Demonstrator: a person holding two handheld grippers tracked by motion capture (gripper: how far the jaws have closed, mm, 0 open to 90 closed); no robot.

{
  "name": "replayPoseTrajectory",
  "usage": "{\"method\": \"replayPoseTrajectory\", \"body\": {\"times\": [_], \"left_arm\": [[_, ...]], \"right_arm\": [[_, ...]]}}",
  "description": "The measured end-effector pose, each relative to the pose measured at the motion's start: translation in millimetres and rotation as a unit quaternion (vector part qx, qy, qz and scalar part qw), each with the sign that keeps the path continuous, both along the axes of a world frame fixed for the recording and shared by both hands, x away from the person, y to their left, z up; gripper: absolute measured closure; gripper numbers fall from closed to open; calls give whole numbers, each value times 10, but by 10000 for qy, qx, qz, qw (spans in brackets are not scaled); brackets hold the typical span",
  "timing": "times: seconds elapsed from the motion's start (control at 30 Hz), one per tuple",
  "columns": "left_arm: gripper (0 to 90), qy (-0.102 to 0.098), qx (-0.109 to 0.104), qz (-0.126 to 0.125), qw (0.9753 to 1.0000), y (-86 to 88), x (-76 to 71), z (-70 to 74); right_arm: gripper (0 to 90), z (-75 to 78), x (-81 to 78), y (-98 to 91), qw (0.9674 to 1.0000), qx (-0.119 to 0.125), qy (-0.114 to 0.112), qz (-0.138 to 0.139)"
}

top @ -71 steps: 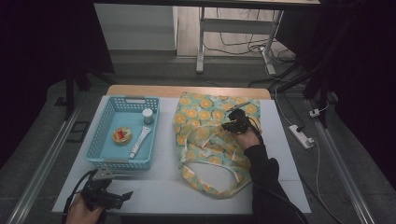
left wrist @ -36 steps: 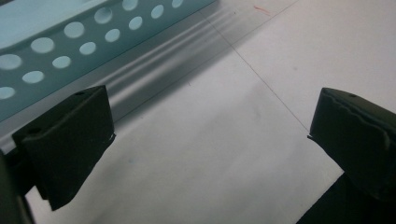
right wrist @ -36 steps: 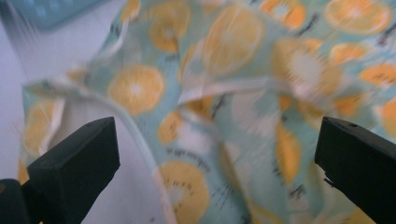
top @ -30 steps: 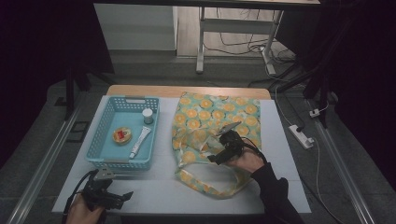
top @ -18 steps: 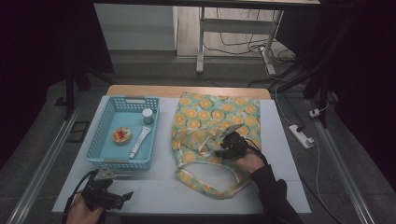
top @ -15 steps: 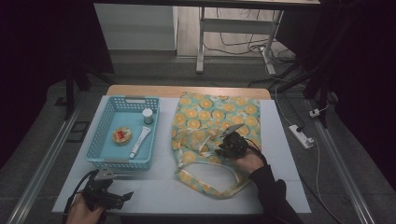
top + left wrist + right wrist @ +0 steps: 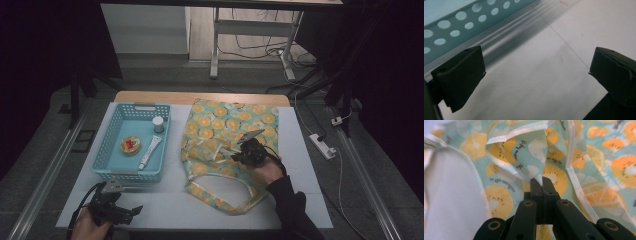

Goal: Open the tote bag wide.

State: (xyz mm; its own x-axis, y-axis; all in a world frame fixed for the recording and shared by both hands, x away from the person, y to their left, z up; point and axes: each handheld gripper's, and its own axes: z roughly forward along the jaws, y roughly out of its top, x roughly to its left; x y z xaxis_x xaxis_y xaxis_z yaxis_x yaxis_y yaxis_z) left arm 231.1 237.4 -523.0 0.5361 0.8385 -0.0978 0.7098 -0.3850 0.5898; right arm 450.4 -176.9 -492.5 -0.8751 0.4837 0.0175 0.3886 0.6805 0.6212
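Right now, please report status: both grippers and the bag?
Right gripper just closed, pinching bag rim fabric. Left gripper open, idle beside blue basket. Nothing in the way.

The fruit-print bag [image 7: 564,150] carries small dark cursive lines beside its orange slices, seen in the right gripper view. The script is too small and folded to read for certain.

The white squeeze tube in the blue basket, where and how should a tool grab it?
Grip the white squeeze tube across its narrow middle, coming straight down from above: it lies flat on the floor of the blue perforated plastic basket, whose walls block a side approach.
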Motion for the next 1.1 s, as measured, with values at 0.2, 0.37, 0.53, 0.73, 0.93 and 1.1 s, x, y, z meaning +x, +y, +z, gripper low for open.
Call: {"method": "replayPoseTrajectory", "body": {"times": [0.2,0.37,0.53,0.73,0.93,1.1], "left_arm": [[3,8,7,-1,10000,-2,2,-1],[3,15,10,-3,10000,-2,3,-2],[3,22,10,-1,10000,-2,3,-3],[3,31,6,2,10000,-1,5,-4],[3,40,-1,5,10000,2,8,-4],[3,36,-12,15,10000,3,8,-4]], "right_arm": [[900,132,-24,13,9998,131,-169,29],[900,290,-56,68,9989,133,-450,40],[900,413,-87,116,9981,248,-569,67],[900,530,-111,146,9973,514,-505,-105],[900,582,-108,146,9962,736,-414,-208],[900,620,-142,173,9946,893,-498,-160]]}}
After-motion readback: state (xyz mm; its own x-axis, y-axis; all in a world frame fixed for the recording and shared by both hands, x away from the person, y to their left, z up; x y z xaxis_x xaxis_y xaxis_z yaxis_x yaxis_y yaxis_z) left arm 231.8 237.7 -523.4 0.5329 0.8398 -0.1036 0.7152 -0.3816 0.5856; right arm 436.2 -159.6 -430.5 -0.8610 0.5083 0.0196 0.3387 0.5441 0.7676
